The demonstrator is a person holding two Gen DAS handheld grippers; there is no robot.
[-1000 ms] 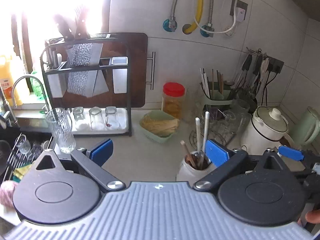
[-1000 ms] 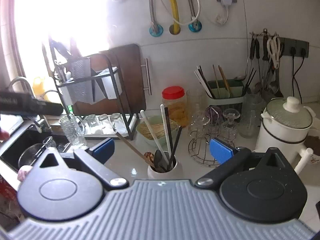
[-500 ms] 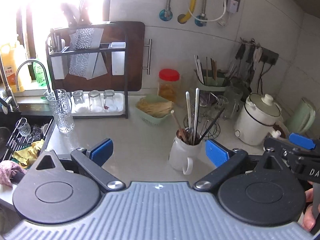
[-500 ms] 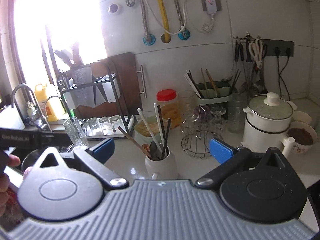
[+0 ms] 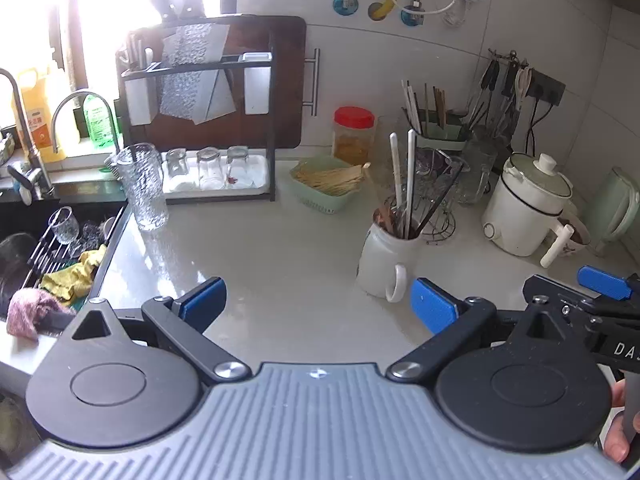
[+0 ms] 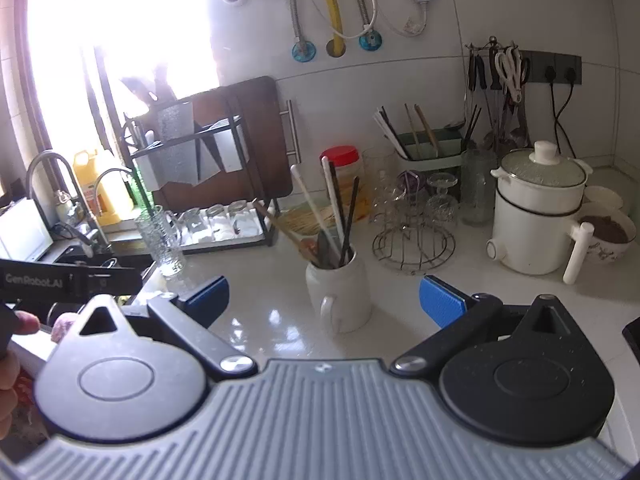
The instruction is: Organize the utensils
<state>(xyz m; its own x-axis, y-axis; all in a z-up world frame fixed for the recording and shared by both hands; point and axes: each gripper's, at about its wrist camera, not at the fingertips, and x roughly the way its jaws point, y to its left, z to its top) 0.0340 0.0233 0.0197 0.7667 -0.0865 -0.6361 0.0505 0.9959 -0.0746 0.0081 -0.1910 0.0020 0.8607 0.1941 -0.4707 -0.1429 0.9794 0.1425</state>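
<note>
A white mug (image 5: 386, 258) (image 6: 340, 290) stands on the pale counter, stuffed with chopsticks, white spoon handles and a wooden spoon (image 6: 332, 220). A green utensil holder (image 5: 438, 134) (image 6: 428, 146) with more chopsticks sits against the back wall. My left gripper (image 5: 318, 300) is open and empty, low over the counter, the mug just beyond its right finger. My right gripper (image 6: 324, 294) is open too, with the mug standing beyond the gap between its blue pads. The right gripper's blue pad (image 5: 604, 282) shows at the left view's right edge.
A black dish rack (image 5: 200, 128) with glasses and a cutting board stands at the back left, a ribbed glass (image 5: 142, 186) before it. The sink (image 5: 48, 240) lies left. A green basket (image 5: 326, 188), red-lidded jar (image 5: 354, 134), wire stand (image 6: 414, 240), white pot (image 6: 536, 216) and kettle (image 5: 614, 208) crowd the back.
Both grippers have pulled back and risen away from the mug, which now looks smaller and farther off. Both stay open and empty.
</note>
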